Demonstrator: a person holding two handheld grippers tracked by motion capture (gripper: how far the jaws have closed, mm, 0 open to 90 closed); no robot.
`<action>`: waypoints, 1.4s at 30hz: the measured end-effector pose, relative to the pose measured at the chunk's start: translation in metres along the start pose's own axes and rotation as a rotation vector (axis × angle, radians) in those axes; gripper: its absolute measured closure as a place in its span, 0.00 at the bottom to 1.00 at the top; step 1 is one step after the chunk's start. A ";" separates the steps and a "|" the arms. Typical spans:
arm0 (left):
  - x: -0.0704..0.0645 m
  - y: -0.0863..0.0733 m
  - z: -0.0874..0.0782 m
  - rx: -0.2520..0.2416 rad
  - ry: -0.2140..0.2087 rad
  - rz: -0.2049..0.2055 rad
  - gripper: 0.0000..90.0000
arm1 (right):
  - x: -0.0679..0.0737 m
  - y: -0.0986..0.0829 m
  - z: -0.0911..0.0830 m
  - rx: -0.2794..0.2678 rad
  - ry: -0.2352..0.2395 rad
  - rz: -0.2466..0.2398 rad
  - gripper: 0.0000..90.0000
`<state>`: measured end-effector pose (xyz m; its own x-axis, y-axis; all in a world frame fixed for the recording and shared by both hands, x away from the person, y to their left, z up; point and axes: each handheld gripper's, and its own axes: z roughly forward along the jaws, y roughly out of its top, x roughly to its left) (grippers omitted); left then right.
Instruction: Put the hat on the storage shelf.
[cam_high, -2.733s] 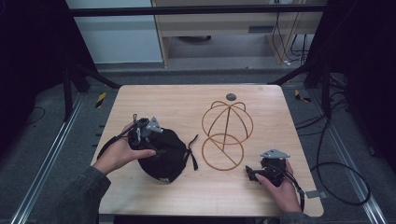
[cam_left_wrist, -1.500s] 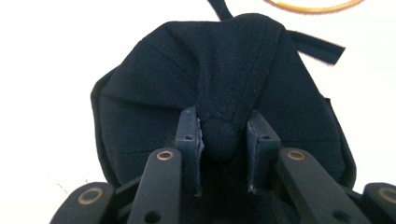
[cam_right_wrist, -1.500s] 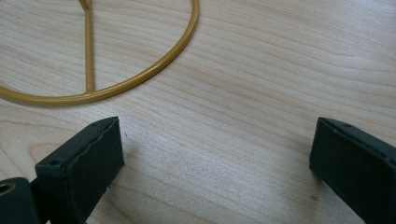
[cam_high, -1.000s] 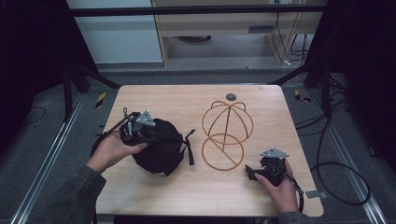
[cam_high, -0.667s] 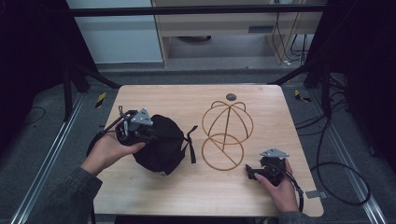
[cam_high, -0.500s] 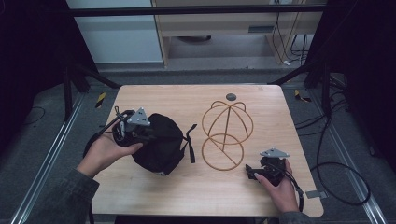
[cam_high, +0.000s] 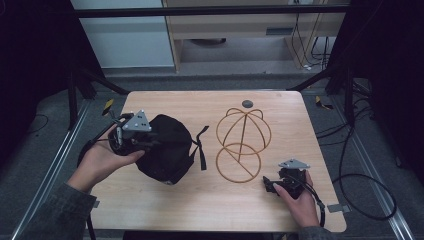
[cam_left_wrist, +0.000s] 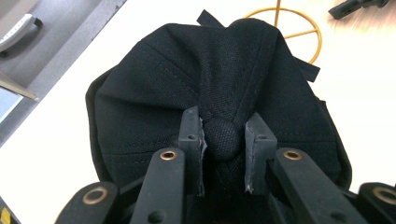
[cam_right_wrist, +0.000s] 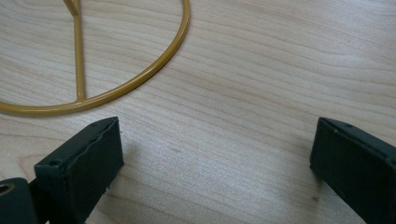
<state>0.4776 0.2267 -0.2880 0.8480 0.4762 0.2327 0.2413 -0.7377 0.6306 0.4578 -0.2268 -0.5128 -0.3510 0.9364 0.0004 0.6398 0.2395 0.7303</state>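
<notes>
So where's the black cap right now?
In the high view the black cap lies on the table's left half, just left of the gold wire stand, its top button pinched by the left gripper.

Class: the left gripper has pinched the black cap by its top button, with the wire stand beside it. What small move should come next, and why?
Probably carry the cap toward the wire stand. The left gripper is shut on the button, the stand stands bare beside it, and the right gripper rests open on the table.
</notes>
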 end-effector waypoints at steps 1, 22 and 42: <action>-0.001 0.000 -0.002 0.001 -0.001 0.003 0.81 | 0.000 0.000 0.000 0.000 0.000 0.002 0.03; -0.018 -0.002 -0.029 -0.021 0.010 0.050 0.81 | 0.000 0.000 0.000 0.003 0.005 0.004 0.02; -0.035 0.019 -0.085 -0.129 0.075 0.086 0.81 | 0.000 0.000 0.000 0.003 0.001 -0.002 0.03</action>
<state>0.4122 0.2366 -0.2214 0.8241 0.4521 0.3413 0.1031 -0.7121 0.6945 0.4581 -0.2272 -0.5129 -0.3527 0.9357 -0.0006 0.6410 0.2421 0.7284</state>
